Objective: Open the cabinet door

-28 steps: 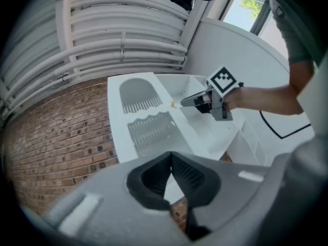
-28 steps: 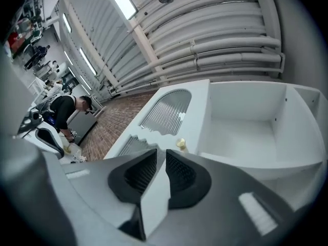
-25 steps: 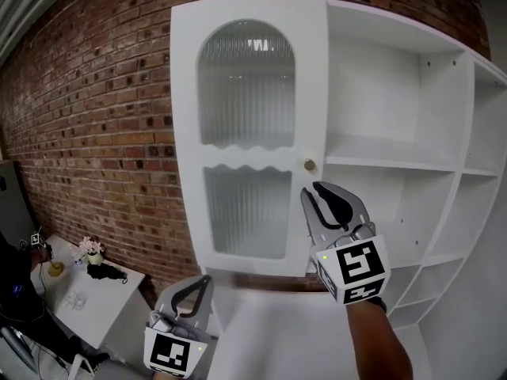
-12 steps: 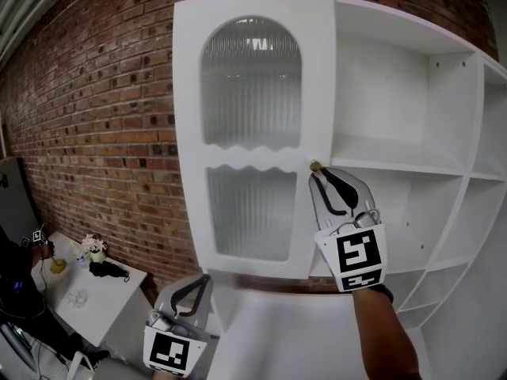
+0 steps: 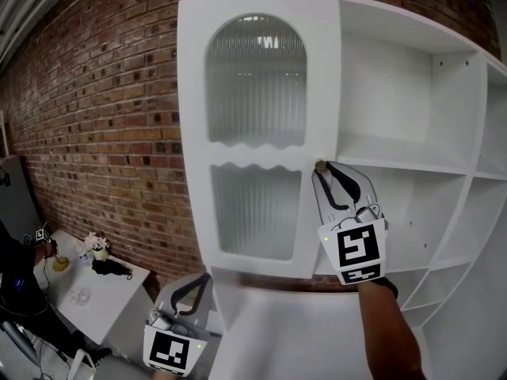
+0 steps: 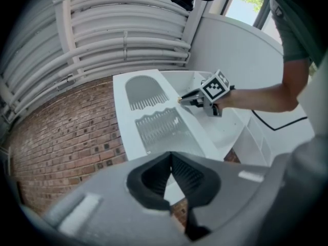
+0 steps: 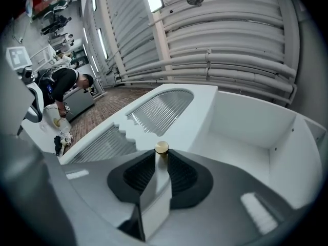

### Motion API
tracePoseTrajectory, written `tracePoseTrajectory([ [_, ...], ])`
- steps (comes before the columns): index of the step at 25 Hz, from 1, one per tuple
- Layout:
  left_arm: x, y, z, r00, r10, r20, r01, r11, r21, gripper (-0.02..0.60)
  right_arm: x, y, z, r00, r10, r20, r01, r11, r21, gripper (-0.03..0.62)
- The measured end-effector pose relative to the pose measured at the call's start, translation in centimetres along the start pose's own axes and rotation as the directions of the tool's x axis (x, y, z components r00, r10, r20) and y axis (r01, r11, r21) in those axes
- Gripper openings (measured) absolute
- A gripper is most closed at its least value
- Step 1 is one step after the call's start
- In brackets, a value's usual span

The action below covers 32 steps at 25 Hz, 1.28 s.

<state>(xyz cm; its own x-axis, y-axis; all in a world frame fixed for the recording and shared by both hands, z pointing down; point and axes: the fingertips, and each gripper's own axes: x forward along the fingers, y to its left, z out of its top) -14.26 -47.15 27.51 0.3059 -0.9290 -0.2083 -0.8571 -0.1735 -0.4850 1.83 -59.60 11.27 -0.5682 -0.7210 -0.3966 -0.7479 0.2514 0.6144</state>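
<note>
The white cabinet door (image 5: 257, 133) with two ribbed glass panes stands swung out from the cabinet. My right gripper (image 5: 326, 172) straddles the door's free edge just by the small brass knob (image 5: 321, 165). In the right gripper view that door edge (image 7: 156, 188) runs between the pads with the knob (image 7: 162, 147) at the tips of the right gripper (image 7: 162, 159); the jaws have just been opening slightly, and still clasp the edge. My left gripper (image 5: 203, 281) hangs low below the door, shut and empty, also in its own view (image 6: 170, 157).
Bare white shelves (image 5: 396, 163) fill the cabinet to the right of the door. A red brick wall (image 5: 103, 133) runs off to the left. A small white table (image 5: 95, 291) with flowers stands at lower left. A person bends over far away in the right gripper view.
The right gripper rose from below the knob, rolled upright and came onto the door's edge at the knob. The door shifted slightly rightward in view. The left gripper kept still.
</note>
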Motion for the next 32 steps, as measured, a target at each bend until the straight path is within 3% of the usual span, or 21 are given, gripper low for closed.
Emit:
tracePoseTrajectory([
  [9,-0.6,0.0,0.7,1.000,0.005,0.014,-0.005,1.000,-0.006,0.003,-2.8,1.5,2.9,0.999,-0.003,0.042,0.005,0.998,-0.059,0.077],
  [26,-4.7,-0.3,2.9,0.999,0.015,0.050,-0.014,1.000,-0.022,0.003,-8.8,7.6,10.8,0.996,0.088,0.013,-0.084,0.981,-0.174,0.080],
  [32,-7.0,0.0,3.8,0.998,0.021,0.067,-0.020,1.000,-0.022,0.003,-10.4,11.3,15.1,0.988,0.137,0.076,-0.118,0.971,-0.208,0.075],
])
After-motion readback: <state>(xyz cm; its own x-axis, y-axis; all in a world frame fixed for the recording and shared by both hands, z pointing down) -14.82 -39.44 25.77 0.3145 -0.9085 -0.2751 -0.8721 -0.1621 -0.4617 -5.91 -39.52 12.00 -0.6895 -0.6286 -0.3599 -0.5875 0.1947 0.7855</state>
